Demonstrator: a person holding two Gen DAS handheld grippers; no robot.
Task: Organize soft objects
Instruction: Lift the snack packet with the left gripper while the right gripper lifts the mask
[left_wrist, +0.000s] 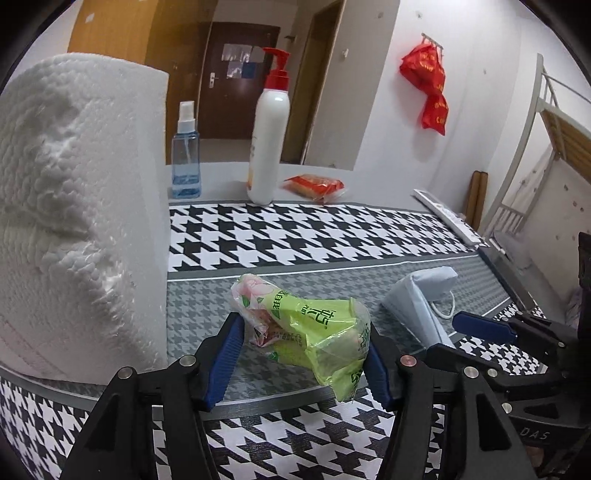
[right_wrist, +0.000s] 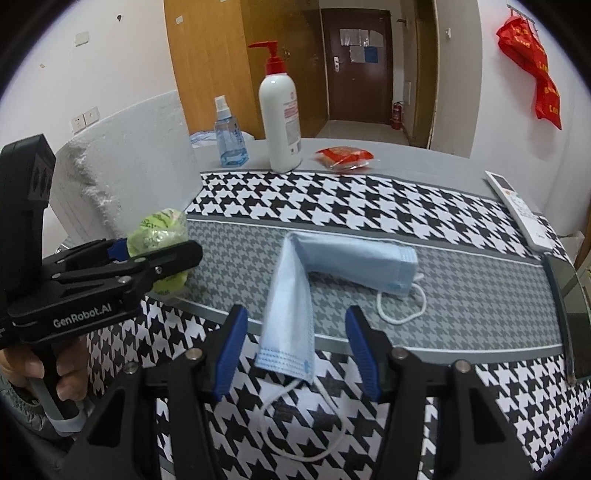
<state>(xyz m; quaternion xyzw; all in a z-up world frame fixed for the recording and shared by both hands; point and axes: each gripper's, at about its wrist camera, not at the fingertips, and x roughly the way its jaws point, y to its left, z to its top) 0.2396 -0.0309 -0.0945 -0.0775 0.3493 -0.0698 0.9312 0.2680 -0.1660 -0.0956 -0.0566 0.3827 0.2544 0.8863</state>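
Observation:
A green tissue pack (left_wrist: 314, 332) in crinkled plastic sits between the blue pads of my left gripper (left_wrist: 303, 354), which is shut on it just over the houndstooth mat (left_wrist: 295, 236). The pack also shows in the right wrist view (right_wrist: 159, 236), held in the left gripper (right_wrist: 147, 254). A folded light blue face mask (right_wrist: 295, 295) lies on the mat, its near end between the fingers of my right gripper (right_wrist: 295, 350), which is open around it without touching. The mask also shows in the left wrist view (left_wrist: 417, 299), with the right gripper (left_wrist: 480, 332) beside it.
A big white paper towel roll (left_wrist: 74, 221) stands close on the left. At the back stand a blue spray bottle (left_wrist: 185, 155), a white pump bottle (left_wrist: 266, 140) and a red snack packet (left_wrist: 314, 186). A white remote (right_wrist: 517, 210) and a dark phone (right_wrist: 569, 306) lie at the right edge.

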